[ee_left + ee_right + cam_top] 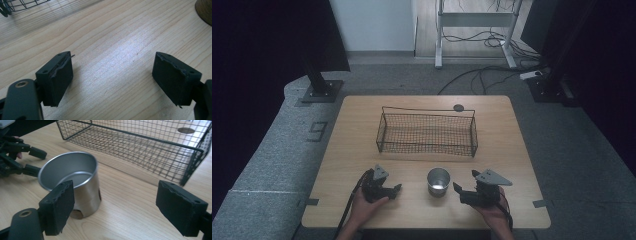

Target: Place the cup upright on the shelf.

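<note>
A shiny metal cup (438,181) stands upright and empty on the wooden table (512,150), between my two grippers. My left gripper (396,190) rests low to the cup's left, open, with bare wood between its jaws (112,67). The cup's edge (205,10) shows far right in the left gripper view. On the cup's right is my right gripper (458,192), open and apart from the cup. In the right gripper view the cup (75,180) stands just beyond the left jaw of that gripper (116,197). The left gripper (22,157) appears behind the cup there.
A black wire basket (427,110) stands empty across the middle of the table, behind the cup; its mesh wall (140,147) is close ahead in the right gripper view. A round dark grommet (458,107) sits at the far edge. Black stands and cables lie on the floor beyond.
</note>
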